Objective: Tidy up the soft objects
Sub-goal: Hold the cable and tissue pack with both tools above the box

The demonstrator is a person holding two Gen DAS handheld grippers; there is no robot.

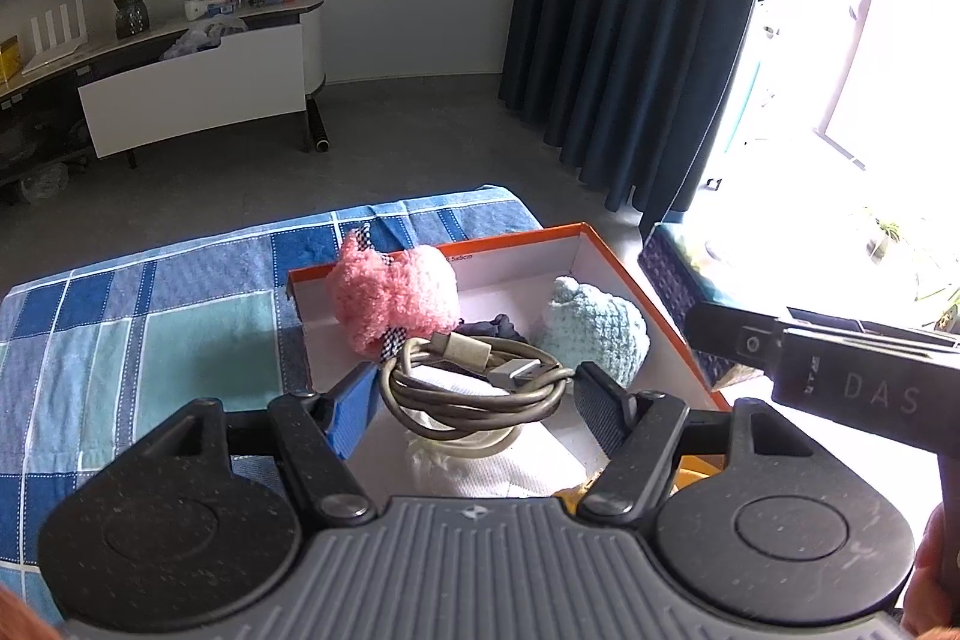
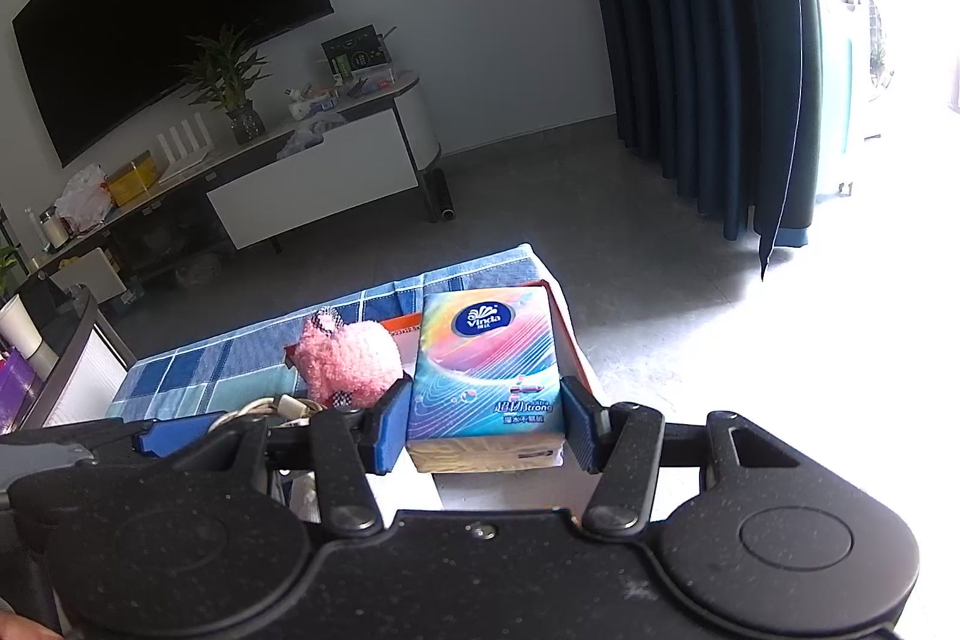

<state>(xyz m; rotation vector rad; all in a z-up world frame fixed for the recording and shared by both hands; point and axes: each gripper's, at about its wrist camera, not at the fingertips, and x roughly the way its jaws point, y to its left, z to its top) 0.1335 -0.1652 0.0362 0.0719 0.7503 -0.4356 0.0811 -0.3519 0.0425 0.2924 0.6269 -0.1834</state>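
Observation:
An orange-rimmed white box (image 1: 630, 274) stands on a blue checked cloth (image 1: 150, 328). Inside it lie a pink plush (image 1: 390, 298), a light-blue knitted piece (image 1: 594, 334), a dark fabric item (image 1: 498, 325) and something white (image 1: 480, 466). My left gripper (image 1: 474, 394) hangs over the box's near part, shut on a coiled grey cable (image 1: 474, 388) whose sides touch both pads. My right gripper (image 2: 483, 430) is shut on a colourful tissue pack (image 2: 486, 370) above the box's right side. The pink plush (image 2: 348, 358) sits just left of the pack. The cable (image 2: 264, 409) shows at lower left.
Beyond the cloth's far edge is grey floor (image 1: 390, 142). A TV cabinet (image 2: 312, 184) with a plant and clutter stands against the far wall. Dark blue curtains (image 1: 630, 40) and a glaring window are to the right.

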